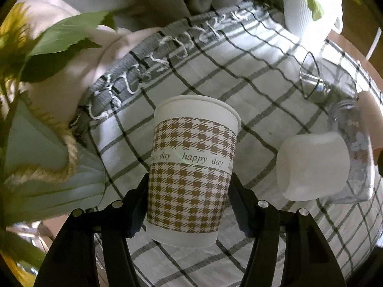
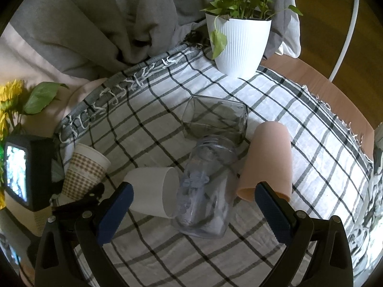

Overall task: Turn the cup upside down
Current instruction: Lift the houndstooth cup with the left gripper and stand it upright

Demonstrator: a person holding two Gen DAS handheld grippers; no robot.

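I read "happy day" twice on the white band around the paper cup [image 1: 191, 167]. More letters at the band's right edge were cut off. I saw no other words.

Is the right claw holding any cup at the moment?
No. The right claw is spread wide and empty above the white cup and clear jar.

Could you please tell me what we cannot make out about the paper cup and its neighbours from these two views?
- Paper cup: its inside is hidden in both views, the left view sees only its wall.
- Left gripper: its pads are hidden behind the cup, so the contact is unclear.
- Glass jar: its contents are blurred in the right view.
- Pink cup: its mouth is partly covered by a right gripper finger.
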